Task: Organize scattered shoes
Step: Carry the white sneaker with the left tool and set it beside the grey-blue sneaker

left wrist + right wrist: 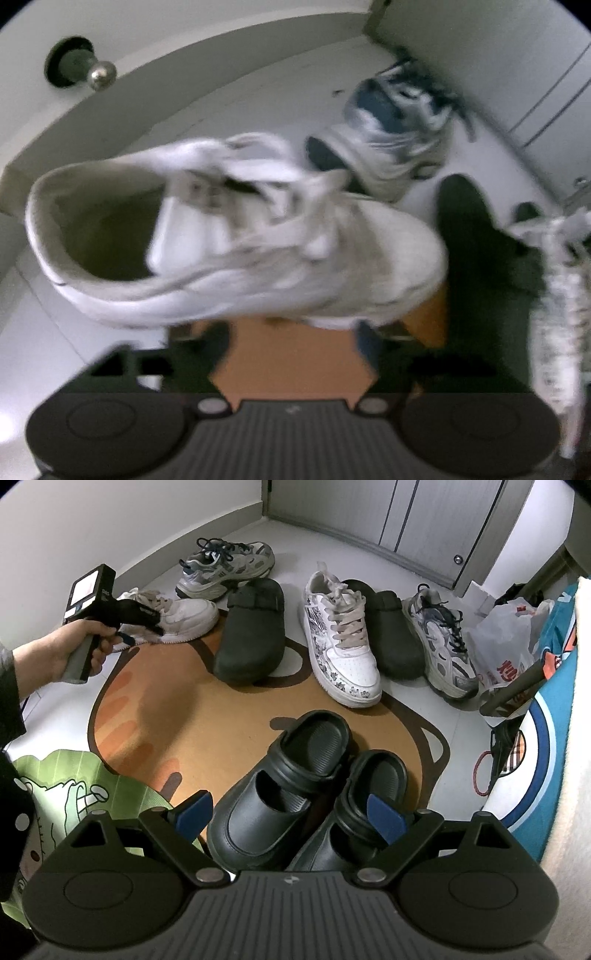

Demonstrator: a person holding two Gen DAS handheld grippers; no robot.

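Gripping white sneaker (236, 236) w/ left gripper (142, 629), right gripper (290, 818) open

White sneaker (236, 236), grey-and-navy trainers (225, 566), white sneaker with dark printed pattern (341, 642), matte black clogs (251, 631), glossy black clogs (277, 794), orange-and-brown mat (166, 709).

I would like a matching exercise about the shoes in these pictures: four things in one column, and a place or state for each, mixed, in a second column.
Things:
1. plain white sneaker
2. patterned white sneaker
3. black clog pair
4. plastic bag

Places or states:
A. just in front of the open right gripper
B. gripped by the left gripper
C. at the far right, beside a grey sneaker
D. standing between two dark slippers

Pairs: 1-B, 2-D, 3-A, 4-C
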